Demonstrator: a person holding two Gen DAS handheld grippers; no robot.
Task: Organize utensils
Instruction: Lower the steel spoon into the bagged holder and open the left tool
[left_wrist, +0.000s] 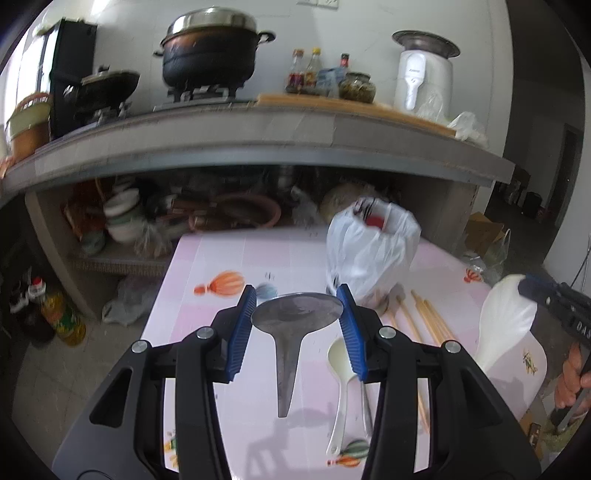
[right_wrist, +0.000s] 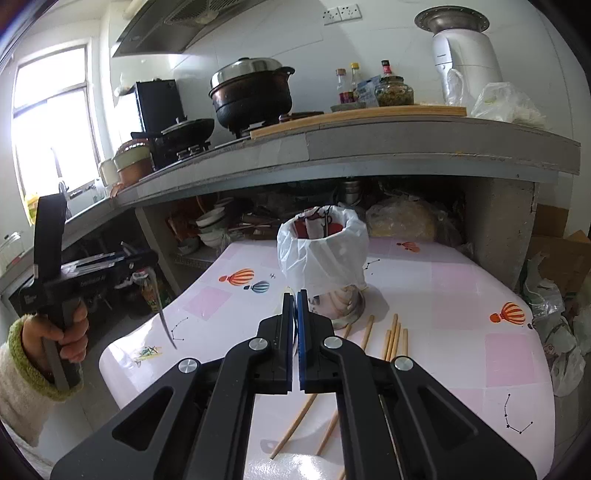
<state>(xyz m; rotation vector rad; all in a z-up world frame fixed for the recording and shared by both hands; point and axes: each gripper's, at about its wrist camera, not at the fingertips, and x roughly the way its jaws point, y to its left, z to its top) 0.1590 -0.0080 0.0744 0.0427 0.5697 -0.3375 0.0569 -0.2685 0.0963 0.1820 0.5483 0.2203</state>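
Note:
In the left wrist view my left gripper (left_wrist: 297, 325) is shut on the blade of a steel spatula (left_wrist: 291, 321), held above the pink table (left_wrist: 229, 258). In the right wrist view that gripper (right_wrist: 144, 258) shows at the left with the spatula (right_wrist: 162, 314) hanging down. My right gripper (right_wrist: 294, 332) is shut on a white rice paddle; the left wrist view shows the paddle (left_wrist: 506, 317) in that gripper (left_wrist: 532, 291). A bag-lined metal holder (right_wrist: 325, 254) stands mid-table, also in the left wrist view (left_wrist: 369, 251). Chopsticks (right_wrist: 391, 336) and a white spoon (left_wrist: 341, 384) lie on the table.
A concrete counter (right_wrist: 369, 147) with pots, bottles and a white appliance overhangs the table's far edge. Bowls and bags fill the shelf below it. An oil bottle (left_wrist: 62, 314) stands on the floor at the left. A cardboard box and plastic bags sit at the right.

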